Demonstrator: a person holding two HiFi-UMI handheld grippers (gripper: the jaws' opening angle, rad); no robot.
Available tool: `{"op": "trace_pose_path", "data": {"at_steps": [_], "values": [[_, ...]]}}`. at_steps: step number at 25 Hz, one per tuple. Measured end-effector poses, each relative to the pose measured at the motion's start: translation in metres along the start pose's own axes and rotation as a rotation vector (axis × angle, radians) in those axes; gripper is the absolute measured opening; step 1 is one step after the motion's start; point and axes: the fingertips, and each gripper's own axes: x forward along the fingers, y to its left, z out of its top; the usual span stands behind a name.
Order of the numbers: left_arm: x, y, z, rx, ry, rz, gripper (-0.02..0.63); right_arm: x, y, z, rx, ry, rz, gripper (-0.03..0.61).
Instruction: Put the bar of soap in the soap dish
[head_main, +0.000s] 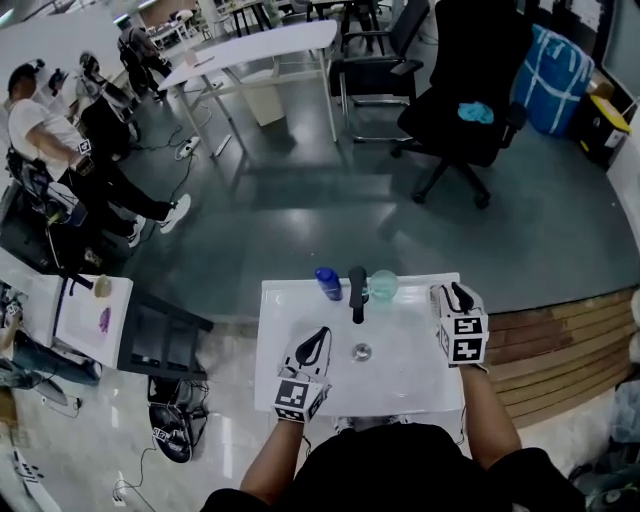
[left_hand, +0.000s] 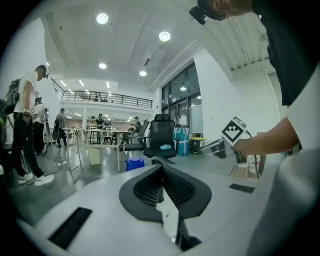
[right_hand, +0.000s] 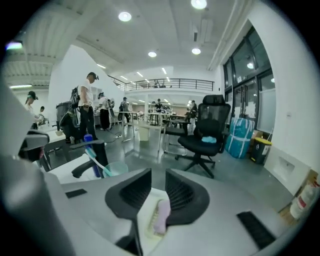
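Observation:
In the right gripper view a pale pink bar of soap (right_hand: 162, 215) lies in a cream ridged soap dish (right_hand: 148, 212), seen below the gap between the jaws. My right gripper (right_hand: 158, 180) is open; its pads do not touch the soap. In the head view this gripper (head_main: 452, 293) hangs over the right rim of the white sink (head_main: 300, 300) and hides the dish. My left gripper (head_main: 320, 335) hovers over the left of the basin, its jaws (left_hand: 161, 169) meeting at the tips with nothing in them.
At the back of the sink stand a blue bottle (head_main: 328, 283), a black tap (head_main: 357, 293) and a teal cup (head_main: 383, 286) with a toothbrush. The drain (head_main: 361, 351) is mid-basin. A black office chair (head_main: 465, 90) and several people are beyond.

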Motion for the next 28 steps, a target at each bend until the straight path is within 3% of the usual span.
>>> {"op": "trace_pose_path", "data": {"at_steps": [4, 10, 20, 28], "values": [[-0.002, -0.001, 0.008, 0.041, -0.011, -0.024, 0.02, -0.032, 0.021, 0.026, -0.062, -0.106, 0.005, 0.031], [-0.009, -0.004, 0.02, 0.012, -0.04, -0.019, 0.021, -0.071, 0.041, 0.032, 0.036, -0.268, 0.036, 0.018], [-0.007, -0.014, 0.026, -0.001, -0.048, -0.049, 0.02, -0.099, 0.052, 0.042, -0.004, -0.337, 0.054, 0.018], [-0.003, -0.023, 0.032, 0.011, -0.054, -0.071, 0.021, -0.103, 0.043, 0.036, 0.004, -0.326, 0.034, 0.018]]}}
